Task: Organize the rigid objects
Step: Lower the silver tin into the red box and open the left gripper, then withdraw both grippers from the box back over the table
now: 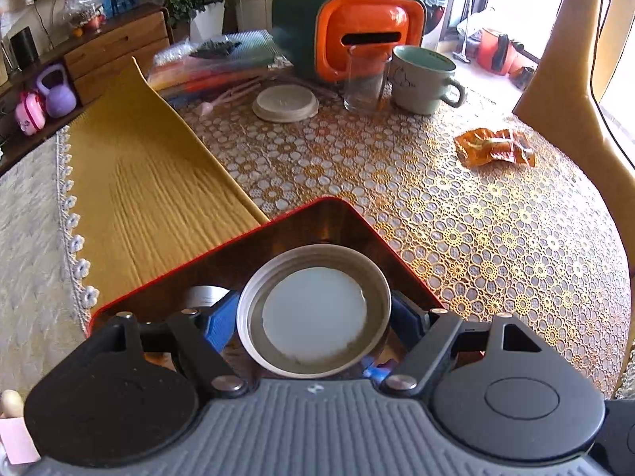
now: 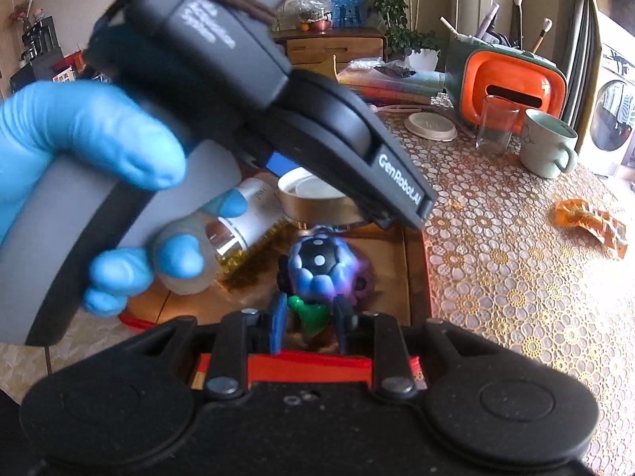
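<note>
My left gripper (image 1: 313, 317) is shut on a round metal lid (image 1: 313, 313) with a white liner, held over the red-rimmed wooden tray (image 1: 278, 234). In the right wrist view the lid (image 2: 313, 194) shows gold, under the left gripper's body, beside a lying bottle (image 2: 238, 222) in the tray (image 2: 416, 277). My right gripper (image 2: 311, 319) is shut on a small green piece (image 2: 311, 311) at the base of a blue-purple toy ball (image 2: 321, 265) with black dotted patches, inside the tray's near end.
On the lace-covered table stand a clear glass (image 1: 363, 83), a pale green mug (image 1: 424, 79), a beige lid (image 1: 285, 103), an orange-green box (image 1: 349, 27) and an orange wrapper (image 1: 494, 146). A yellow chair back (image 1: 147, 182) stands left, another chair back (image 1: 571, 91) at the right.
</note>
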`<action>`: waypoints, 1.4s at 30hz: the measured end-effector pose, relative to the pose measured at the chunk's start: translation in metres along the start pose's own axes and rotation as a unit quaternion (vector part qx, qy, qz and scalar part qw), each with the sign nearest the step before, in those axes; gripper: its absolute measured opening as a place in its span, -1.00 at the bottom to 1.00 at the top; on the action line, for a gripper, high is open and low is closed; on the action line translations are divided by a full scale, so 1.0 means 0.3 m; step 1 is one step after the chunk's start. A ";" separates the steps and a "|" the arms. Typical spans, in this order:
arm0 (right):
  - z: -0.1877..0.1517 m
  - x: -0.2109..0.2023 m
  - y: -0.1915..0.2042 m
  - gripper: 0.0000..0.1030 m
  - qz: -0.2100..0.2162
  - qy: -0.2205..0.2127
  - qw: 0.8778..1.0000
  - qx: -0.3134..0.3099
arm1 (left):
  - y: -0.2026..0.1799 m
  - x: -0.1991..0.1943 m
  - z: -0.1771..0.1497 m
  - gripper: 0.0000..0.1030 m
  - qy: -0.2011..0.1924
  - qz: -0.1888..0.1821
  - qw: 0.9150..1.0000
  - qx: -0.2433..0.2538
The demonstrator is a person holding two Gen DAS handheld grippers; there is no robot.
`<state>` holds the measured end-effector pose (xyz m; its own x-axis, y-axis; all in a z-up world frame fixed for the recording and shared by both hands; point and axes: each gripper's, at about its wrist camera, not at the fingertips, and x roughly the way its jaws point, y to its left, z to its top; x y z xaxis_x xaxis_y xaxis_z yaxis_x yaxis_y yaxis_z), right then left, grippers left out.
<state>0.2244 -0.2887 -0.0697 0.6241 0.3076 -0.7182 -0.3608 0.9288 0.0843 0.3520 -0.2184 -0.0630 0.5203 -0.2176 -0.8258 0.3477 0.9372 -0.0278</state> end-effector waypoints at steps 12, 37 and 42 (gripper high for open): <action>-0.003 0.001 -0.020 -0.34 -0.010 0.000 1.000 0.017 | 0.005 0.023 -0.028 0.54 0.011 -0.006 1.000 -0.019; -0.006 -0.108 0.029 0.66 -0.022 -0.033 0.999 0.035 | 0.084 -0.296 -0.108 0.62 -0.076 -0.049 0.994 -0.053; -0.002 -0.157 0.052 0.75 -0.017 -0.049 0.998 0.039 | 0.125 -0.387 -0.143 0.63 -0.096 -0.042 0.993 -0.059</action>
<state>0.1891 -0.2889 -0.0349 0.7011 0.2906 -0.6512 -0.2855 0.9512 0.1172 0.2713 -0.1464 0.0077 0.6356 -0.3338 -0.6962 0.3086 0.9364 -0.1672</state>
